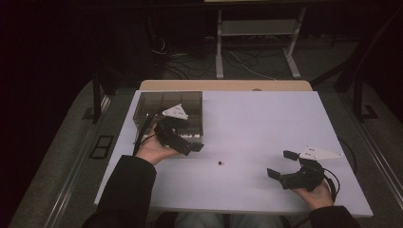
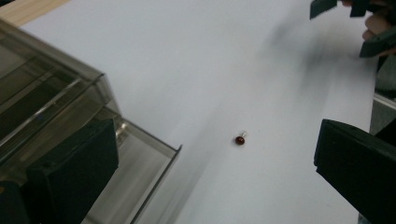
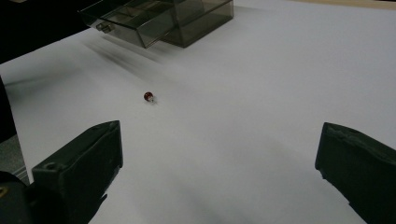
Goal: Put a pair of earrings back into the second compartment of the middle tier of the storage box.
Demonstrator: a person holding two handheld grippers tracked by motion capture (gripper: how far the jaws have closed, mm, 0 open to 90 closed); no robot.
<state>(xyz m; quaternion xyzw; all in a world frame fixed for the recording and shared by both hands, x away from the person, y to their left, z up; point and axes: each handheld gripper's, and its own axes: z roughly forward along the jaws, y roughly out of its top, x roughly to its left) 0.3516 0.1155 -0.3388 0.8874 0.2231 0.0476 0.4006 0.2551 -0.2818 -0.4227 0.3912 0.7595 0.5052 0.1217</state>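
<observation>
Low over the worktop [image 1: 266, 123], the left gripper [image 1: 185, 142] is held at the front of one clear drawer box [image 1: 142, 107], its fingers [image 2: 70, 172] spread wide apart around nothing. Well to the right, the right gripper [image 1: 283, 165] points leftward, fingers likewise apart. One small red bead [image 1: 220, 163] lies on the bare worktop between them.
</observation>
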